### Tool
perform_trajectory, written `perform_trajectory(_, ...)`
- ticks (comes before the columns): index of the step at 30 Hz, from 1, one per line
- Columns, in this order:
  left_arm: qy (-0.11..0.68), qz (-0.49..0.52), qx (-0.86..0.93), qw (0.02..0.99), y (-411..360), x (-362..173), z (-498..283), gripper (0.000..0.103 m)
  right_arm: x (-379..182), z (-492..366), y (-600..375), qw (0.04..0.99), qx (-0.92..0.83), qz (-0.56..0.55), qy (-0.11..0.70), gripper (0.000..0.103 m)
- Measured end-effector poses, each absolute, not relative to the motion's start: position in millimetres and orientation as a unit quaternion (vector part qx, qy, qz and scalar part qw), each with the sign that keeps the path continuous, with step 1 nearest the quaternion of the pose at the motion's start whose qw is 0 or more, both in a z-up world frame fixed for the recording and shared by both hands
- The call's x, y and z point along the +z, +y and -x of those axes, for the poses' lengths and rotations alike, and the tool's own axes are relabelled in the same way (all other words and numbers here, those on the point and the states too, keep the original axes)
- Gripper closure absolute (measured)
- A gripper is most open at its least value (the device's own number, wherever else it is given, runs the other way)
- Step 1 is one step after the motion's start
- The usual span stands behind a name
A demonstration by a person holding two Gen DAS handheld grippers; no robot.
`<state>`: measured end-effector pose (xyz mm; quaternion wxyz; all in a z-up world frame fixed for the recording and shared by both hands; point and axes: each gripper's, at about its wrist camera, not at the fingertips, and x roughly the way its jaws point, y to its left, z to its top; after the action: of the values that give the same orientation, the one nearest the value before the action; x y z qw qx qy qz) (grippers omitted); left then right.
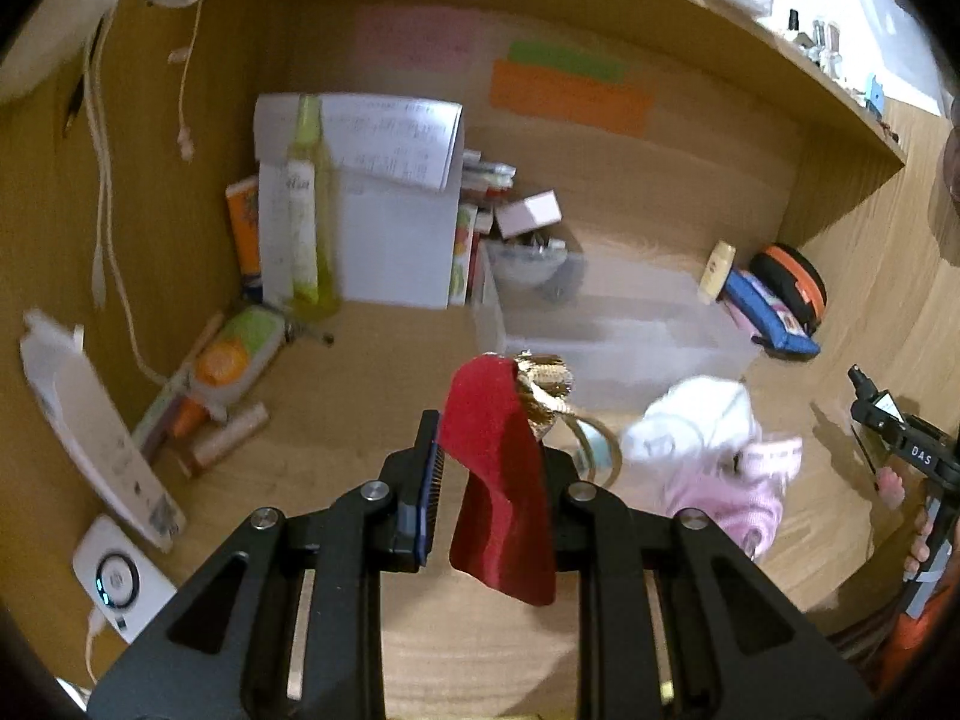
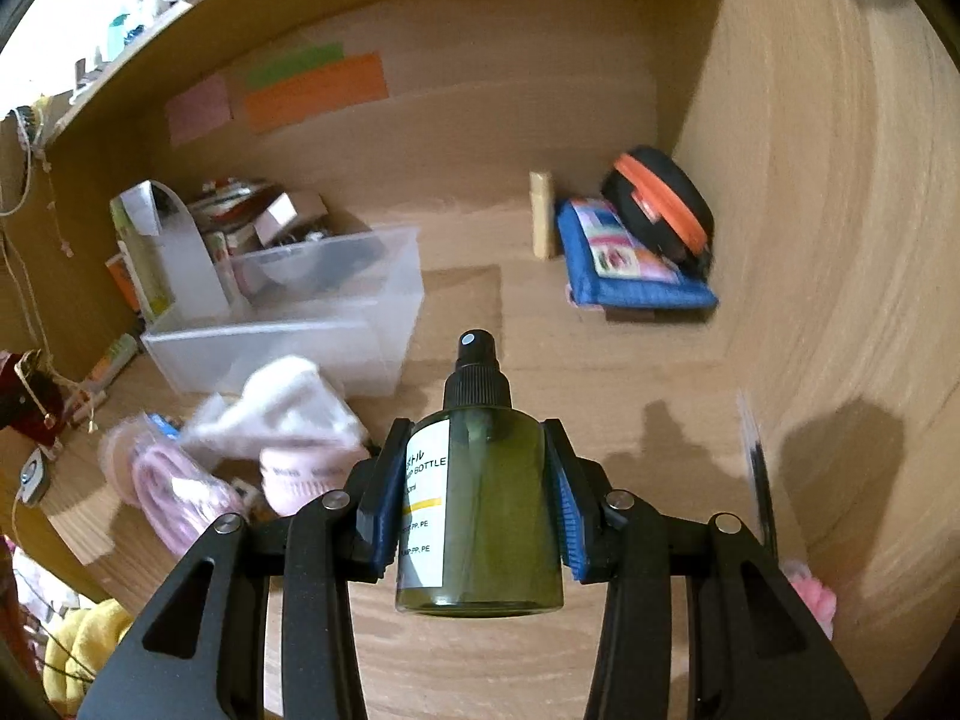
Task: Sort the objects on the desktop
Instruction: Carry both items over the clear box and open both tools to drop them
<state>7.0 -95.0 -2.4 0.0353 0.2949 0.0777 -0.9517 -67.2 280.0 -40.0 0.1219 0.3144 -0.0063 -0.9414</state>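
Note:
My left gripper [image 1: 489, 468] is above the wooden desk; a red velvet pouch [image 1: 501, 480] with a gold drawstring top [image 1: 543, 381] hangs against its right finger, with a gap to the left pad. My right gripper [image 2: 474, 492] is shut on a dark green spray bottle [image 2: 480, 498] with a black pump cap, held above the desk. White and pink socks [image 2: 282, 420] lie in a loose pile in front of a clear plastic bin [image 2: 288, 324]. The socks [image 1: 714, 450] and bin [image 1: 600, 318] also show in the left wrist view.
A white file holder [image 1: 396, 222] with papers and a tall yellow-green bottle [image 1: 309, 204] stand at the back left. A blue pouch [image 2: 624, 264] and an orange-black case [image 2: 666, 210] lie at the back right corner. Tubes [image 1: 210, 384] and a white device [image 1: 120, 582] lie left.

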Motion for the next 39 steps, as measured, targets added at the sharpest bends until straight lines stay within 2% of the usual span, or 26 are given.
perform_trajectory(22,0.039,-0.286,-0.957,-0.018,-76,33,113,0.08,9,134,217,0.182,-0.945,-0.27,0.032,0.065)
perform_trajectory(39,-0.005,-0.351,-0.936,-0.032,-64,-4,201,0.08,-20,205,149,0.233,-0.916,-0.315,0.091,0.065)
